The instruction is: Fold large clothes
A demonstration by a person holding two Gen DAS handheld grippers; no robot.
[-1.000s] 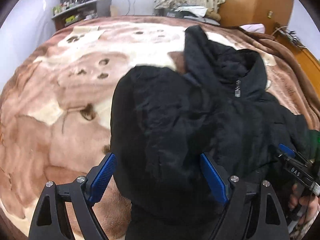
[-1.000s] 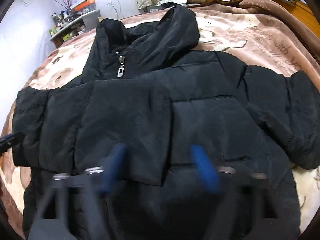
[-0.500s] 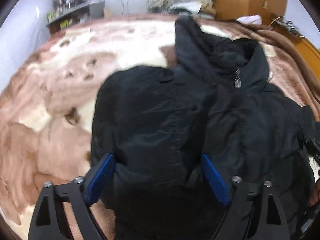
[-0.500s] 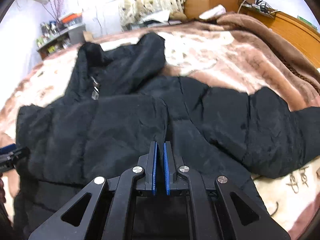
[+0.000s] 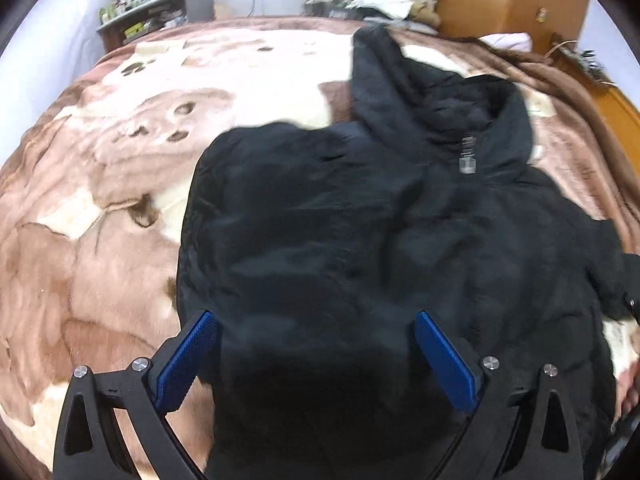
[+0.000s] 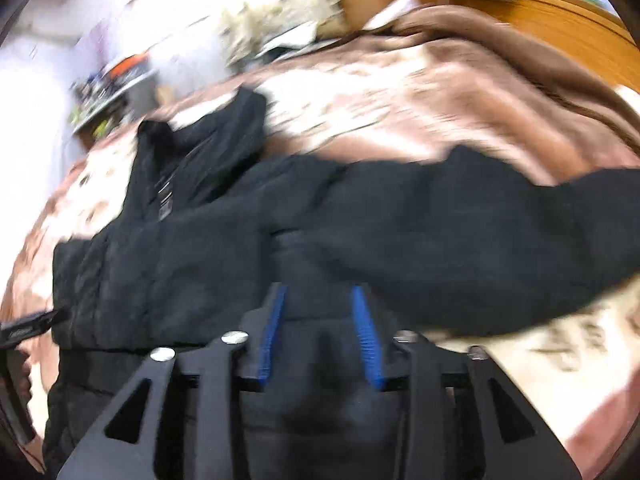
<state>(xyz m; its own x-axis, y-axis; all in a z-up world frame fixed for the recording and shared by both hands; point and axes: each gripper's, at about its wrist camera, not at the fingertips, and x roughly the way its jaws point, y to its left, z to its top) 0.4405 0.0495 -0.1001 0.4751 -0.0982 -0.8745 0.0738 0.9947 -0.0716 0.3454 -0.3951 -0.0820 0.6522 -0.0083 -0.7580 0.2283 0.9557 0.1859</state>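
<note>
Brown-and-cream blanket covers the bed where a black hooded jacket lies spread, front up. Nearest, the left tongs hang over the jacket's folded-in sleeve, their jaws having just widened to full spread, gripping nothing. The right tongs hover above the jacket's lower middle, jaws just parting, half spread and empty. Beyond the jacket's zipper pull, its hood points toward a cluttered shelf.

— We see a bed under a brown and cream blanket, with pale walls behind.
— We also spot a cluttered shelf and a wooden wardrobe beyond it.
</note>
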